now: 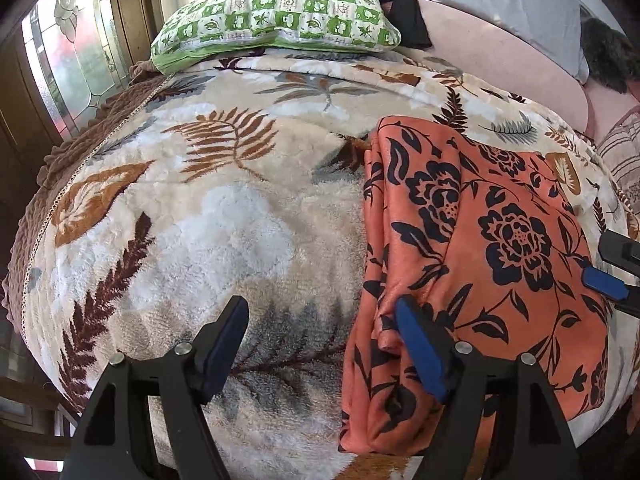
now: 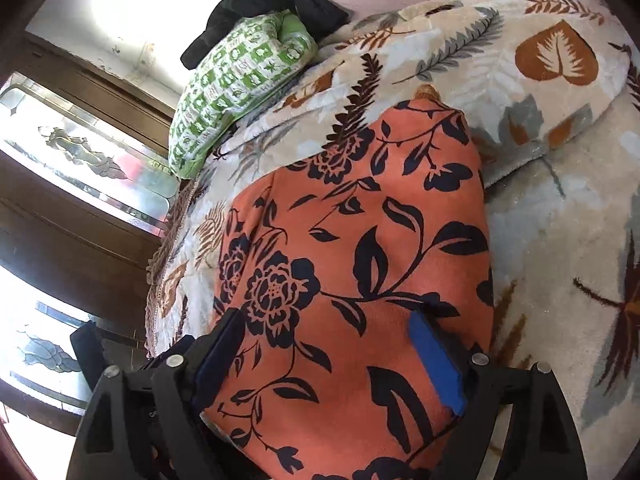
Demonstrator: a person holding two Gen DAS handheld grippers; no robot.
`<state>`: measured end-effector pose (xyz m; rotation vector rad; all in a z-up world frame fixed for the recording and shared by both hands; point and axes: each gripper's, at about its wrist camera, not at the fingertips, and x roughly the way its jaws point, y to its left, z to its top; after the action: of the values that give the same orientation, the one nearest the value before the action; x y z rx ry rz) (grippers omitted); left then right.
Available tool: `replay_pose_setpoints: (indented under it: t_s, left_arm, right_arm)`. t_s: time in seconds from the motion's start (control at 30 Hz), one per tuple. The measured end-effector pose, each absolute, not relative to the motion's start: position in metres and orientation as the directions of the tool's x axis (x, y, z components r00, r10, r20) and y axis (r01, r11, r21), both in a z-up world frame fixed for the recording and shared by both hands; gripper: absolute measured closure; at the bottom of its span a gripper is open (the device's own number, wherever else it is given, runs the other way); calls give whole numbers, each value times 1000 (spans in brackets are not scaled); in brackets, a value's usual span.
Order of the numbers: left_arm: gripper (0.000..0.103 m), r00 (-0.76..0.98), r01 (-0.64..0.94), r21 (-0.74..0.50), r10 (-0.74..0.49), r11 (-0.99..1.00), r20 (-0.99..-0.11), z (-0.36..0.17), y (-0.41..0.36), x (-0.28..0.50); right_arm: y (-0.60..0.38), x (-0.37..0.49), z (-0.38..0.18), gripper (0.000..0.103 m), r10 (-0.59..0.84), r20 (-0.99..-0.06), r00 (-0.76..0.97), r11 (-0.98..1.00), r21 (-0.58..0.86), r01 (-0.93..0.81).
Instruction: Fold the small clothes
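1. Already the orange black-flowered fabric garment (image 1: 480,248) lies folded in layers at right of frame on the bed's leaf-patterned fleece blanket (image 1: 224,216).
2. Left gripper (image 1: 320,344) and right gripper (image 2: 332,356) have fingers spread, pinching nothing; probably just further folding or tidying remains.

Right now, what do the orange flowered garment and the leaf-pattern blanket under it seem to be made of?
The orange flowered garment looks like a thin, soft woven or knit cloth with a matt finish: it lies in limp folds and shows no shine. The exact fibre cannot be told. The leaf-pattern blanket looks like thick plush fleece, probably synthetic: its surface is fuzzy with a raised, tufted pile.
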<state>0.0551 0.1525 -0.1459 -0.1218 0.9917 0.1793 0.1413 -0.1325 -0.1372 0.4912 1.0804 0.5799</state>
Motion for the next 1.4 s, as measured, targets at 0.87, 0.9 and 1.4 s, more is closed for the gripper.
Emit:
replay_pose_setpoints:
  t_s: [0.87,0.9,1.4]
  left_arm:
    - [70,436,-41,-334,-284,942,-854,-162,147,102]
    - [72,443,-44,-299,-250,953,-861,-157,142,102]
    - [74,627,94,-321,-306,943,-717,-64,36,158]
  right_arm:
    - [-148,165,-183,44,658,-705,266,749,648,-135]
    - [-145,164,-180,53,662,-704,257,748,646,-156]
    - [-235,196,-60,69,569,-654,498,822,462,-332]
